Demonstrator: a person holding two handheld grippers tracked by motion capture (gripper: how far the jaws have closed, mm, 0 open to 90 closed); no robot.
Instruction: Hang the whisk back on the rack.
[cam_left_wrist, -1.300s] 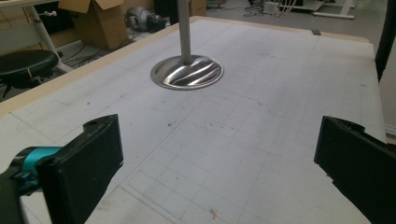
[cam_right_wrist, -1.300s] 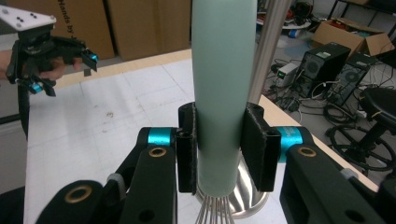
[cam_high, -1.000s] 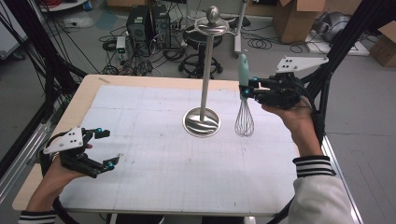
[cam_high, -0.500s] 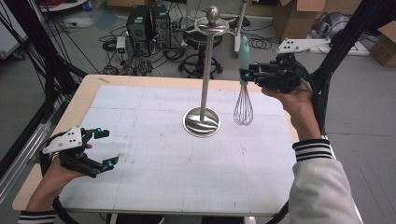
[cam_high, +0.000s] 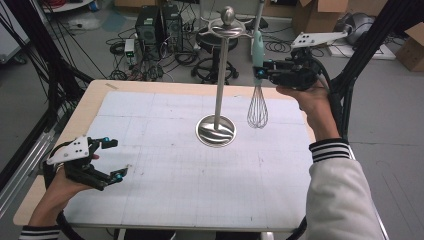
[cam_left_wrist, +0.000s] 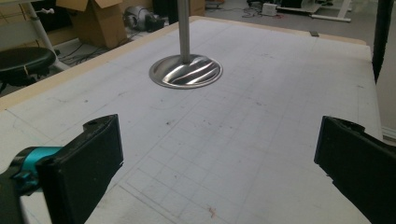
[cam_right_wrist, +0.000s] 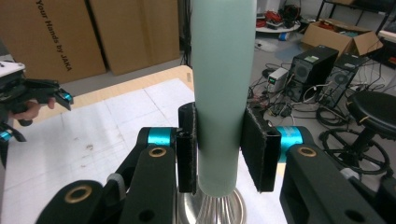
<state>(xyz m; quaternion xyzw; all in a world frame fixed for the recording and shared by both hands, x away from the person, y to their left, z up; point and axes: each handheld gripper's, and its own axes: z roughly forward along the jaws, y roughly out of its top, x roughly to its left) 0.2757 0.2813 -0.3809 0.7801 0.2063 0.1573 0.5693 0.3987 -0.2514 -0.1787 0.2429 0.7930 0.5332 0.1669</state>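
A whisk with a pale green handle hangs upright in the air, its wire head just above the mat. My right gripper is shut on that handle; in the right gripper view the pads press on both sides of it. A metal stand with a round base and hooked top rises mid-table, just left of the whisk. My left gripper rests low at the table's front left, jaws wide open with nothing between them. Its view looks across the mat to the stand's base.
A white gridded mat covers the wooden table. Behind the table stand computer cases, cables, a stool and cardboard boxes. Black frame posts flank both sides.
My right gripper has lifted the whisk and carried it up and a little toward the stand's top. The left gripper has stayed where it was.
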